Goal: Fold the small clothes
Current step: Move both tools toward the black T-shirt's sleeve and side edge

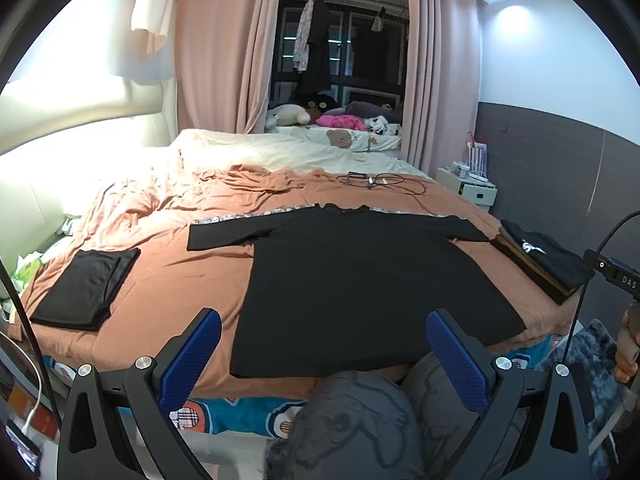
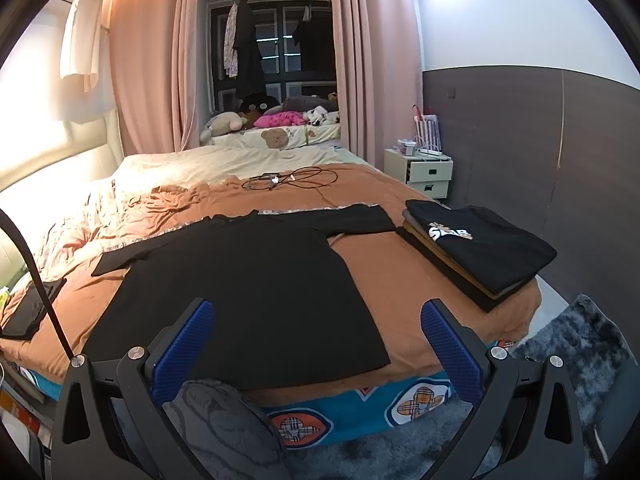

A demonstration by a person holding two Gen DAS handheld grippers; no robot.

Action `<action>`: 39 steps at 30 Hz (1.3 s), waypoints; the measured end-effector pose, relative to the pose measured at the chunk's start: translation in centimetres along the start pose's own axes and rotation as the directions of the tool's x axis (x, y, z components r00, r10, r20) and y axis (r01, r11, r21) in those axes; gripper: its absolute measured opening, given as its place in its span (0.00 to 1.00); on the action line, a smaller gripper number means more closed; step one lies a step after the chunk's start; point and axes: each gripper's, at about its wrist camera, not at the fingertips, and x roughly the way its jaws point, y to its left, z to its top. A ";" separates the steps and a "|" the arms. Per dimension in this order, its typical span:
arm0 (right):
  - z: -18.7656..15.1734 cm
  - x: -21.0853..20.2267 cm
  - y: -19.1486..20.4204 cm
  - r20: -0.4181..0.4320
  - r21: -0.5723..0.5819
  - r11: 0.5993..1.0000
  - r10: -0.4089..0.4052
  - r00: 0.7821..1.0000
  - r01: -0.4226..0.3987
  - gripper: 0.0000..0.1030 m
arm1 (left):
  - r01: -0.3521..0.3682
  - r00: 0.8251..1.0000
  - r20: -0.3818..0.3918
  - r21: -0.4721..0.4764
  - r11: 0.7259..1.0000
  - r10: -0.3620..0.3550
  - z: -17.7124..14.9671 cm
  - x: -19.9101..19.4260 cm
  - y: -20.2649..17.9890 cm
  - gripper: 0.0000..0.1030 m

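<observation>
A black short-sleeved T-shirt is lying flat on the rust-orange bedspread beneath pink curtains; the left gripper and right gripper are hovering, jaws released.

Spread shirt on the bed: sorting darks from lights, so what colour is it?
Plain black shirt, no print visible; the right wrist view shows it best.

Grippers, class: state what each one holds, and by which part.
Nothing. The left gripper and right gripper are both open, apart from the black T-shirt spread flat.
</observation>
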 end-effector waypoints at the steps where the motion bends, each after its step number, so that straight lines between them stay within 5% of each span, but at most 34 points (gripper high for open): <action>1: 0.2 0.4 0.0 -0.004 -0.001 1.000 0.003 1.000 -0.003 1.00 | 0.001 1.000 0.004 0.002 1.000 -0.001 0.2 0.3 0.1 1.00; 19: 4.6 9.0 1.8 -0.060 -0.003 0.999 0.054 0.997 -0.054 1.00 | -0.047 0.995 -0.087 -0.021 0.999 0.045 4.3 8.9 3.5 1.00; 39: 9.2 21.9 5.3 -0.122 -0.006 0.987 0.159 0.980 -0.161 1.00 | -0.113 0.971 -0.223 -0.110 0.988 0.086 8.1 22.2 11.0 0.96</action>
